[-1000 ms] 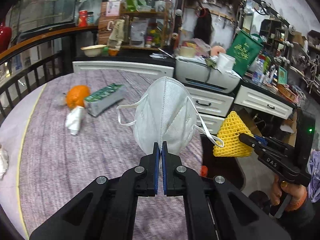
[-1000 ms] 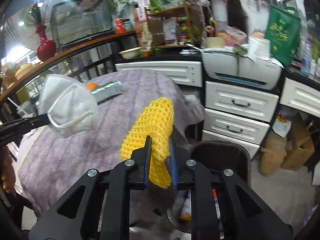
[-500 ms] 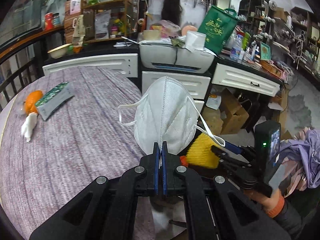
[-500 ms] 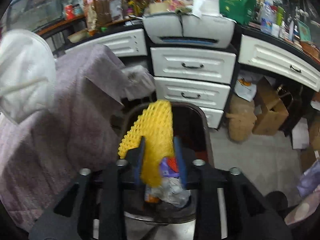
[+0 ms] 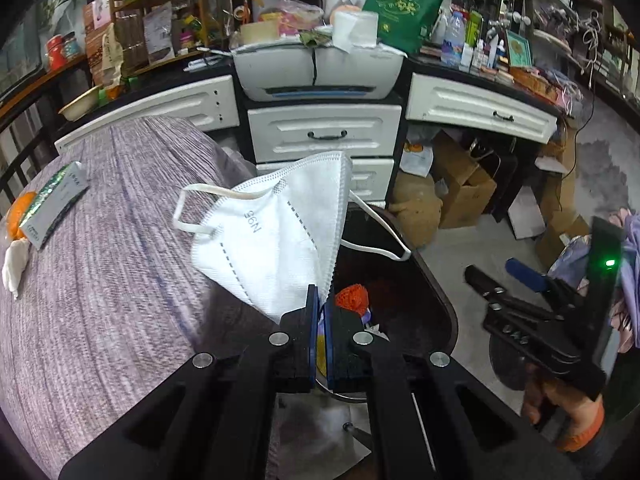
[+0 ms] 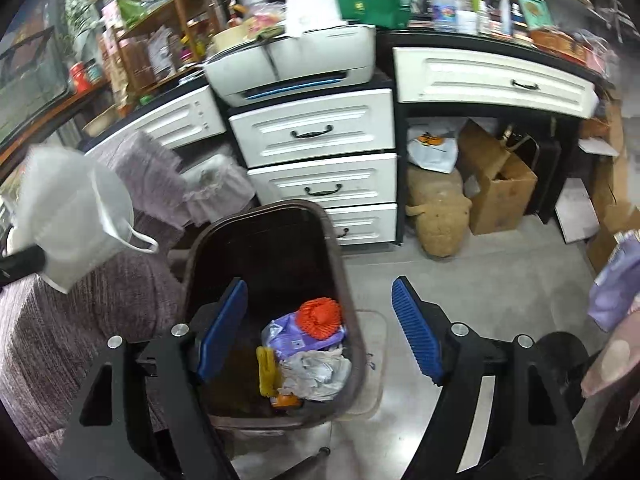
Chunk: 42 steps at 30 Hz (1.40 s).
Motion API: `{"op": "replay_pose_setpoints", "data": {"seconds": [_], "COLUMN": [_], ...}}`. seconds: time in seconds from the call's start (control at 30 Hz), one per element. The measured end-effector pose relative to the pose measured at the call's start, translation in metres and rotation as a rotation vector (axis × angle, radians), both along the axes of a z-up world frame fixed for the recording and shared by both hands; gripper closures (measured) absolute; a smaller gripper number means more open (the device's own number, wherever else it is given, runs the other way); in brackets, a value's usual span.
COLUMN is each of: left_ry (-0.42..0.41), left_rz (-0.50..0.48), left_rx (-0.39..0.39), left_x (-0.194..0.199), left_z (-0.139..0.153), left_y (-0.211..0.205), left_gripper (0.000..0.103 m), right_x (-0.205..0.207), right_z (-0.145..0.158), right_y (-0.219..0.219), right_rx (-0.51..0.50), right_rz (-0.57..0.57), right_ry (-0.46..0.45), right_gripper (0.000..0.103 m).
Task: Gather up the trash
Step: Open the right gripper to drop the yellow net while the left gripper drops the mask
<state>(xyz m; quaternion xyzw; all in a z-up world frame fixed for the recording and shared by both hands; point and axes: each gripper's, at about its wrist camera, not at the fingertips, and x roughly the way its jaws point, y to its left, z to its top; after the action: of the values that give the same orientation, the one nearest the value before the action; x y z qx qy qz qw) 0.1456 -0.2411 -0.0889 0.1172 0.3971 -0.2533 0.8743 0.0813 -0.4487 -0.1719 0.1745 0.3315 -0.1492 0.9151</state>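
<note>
One dark brown waste bin (image 6: 340,264) is seen on the floor, between the purple-clothed table (image 5: 100,280) and the white drawer unit (image 6: 320,168). Inside it, five pieces of trash can be counted from the right wrist view: an orange foam net (image 6: 320,316), a purple wrapper (image 6: 280,334), a crumpled grey-white paper (image 6: 316,372), a yellow foam net (image 6: 266,370) standing on edge, and a small orange scrap (image 6: 286,400) whose nature cannot be made out. From the left wrist view only the orange net (image 5: 352,298) and a little of the bin's rim (image 5: 436,292) are shown, the rest being hidden behind the gripper.

The left gripper (image 5: 319,336) is pressed together on the lower corner of one white N95 mask (image 5: 276,232), which is held tilted in the air over the table edge and the near side of the bin. Two ear loops are visible; one hangs over the bin opening. In the right wrist view the mask (image 6: 68,216) is blurred.

The right gripper (image 6: 320,324) is spread wide and carries nothing; its two blue pads (image 6: 222,330) are seen above the bin and the floor beside it.

On the table three things are left: a green and silver box (image 5: 54,204), an orange object (image 5: 18,212) partly hidden behind the box, and a crumpled white tissue (image 5: 14,264) cut off at the frame edge.
</note>
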Motion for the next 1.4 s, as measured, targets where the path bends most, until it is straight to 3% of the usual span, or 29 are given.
{"op": "replay_pose_setpoints", "data": {"seconds": [0.57, 0.73, 0.83, 0.9, 0.93, 1.2, 1.4], "left_ry": [0.149, 0.157, 0.149, 0.135, 0.123, -0.014, -0.059], "left_rz": [-0.037, -0.061, -0.075, -0.082, -0.084, -0.124, -0.112], "left_rx": [0.125, 0.151, 0.172, 0.161, 0.146, 0.116, 0.087], "left_x": [0.026, 0.025, 0.022, 0.018, 0.015, -0.014, -0.025], "left_z": [-0.055, -0.063, -0.066, -0.064, -0.062, -0.036, -0.021], "left_y": [-0.047, -0.056, -0.058, -0.056, -0.054, -0.048, -0.034], "left_gripper": [0.099, 0.098, 0.084, 0.050, 0.044, 0.023, 0.016], "right_x": [-0.033, -0.034, -0.035, -0.037, -0.038, -0.038, -0.035], "right_z": [-0.001, 0.000, 0.002, 0.003, 0.003, 0.006, 0.011], "right_y": [-0.025, -0.026, -0.026, -0.027, -0.027, -0.023, -0.016], "right_rx": [0.016, 0.014, 0.011, 0.006, 0.003, -0.001, 0.000], "right_rz": [-0.081, -0.085, -0.091, -0.098, -0.100, -0.090, -0.065], "right_ry": [-0.015, -0.019, -0.022, -0.029, -0.032, -0.034, -0.044], "right_gripper": [0.029, 0.029, 0.028, 0.022, 0.021, 0.020, 0.018]}}
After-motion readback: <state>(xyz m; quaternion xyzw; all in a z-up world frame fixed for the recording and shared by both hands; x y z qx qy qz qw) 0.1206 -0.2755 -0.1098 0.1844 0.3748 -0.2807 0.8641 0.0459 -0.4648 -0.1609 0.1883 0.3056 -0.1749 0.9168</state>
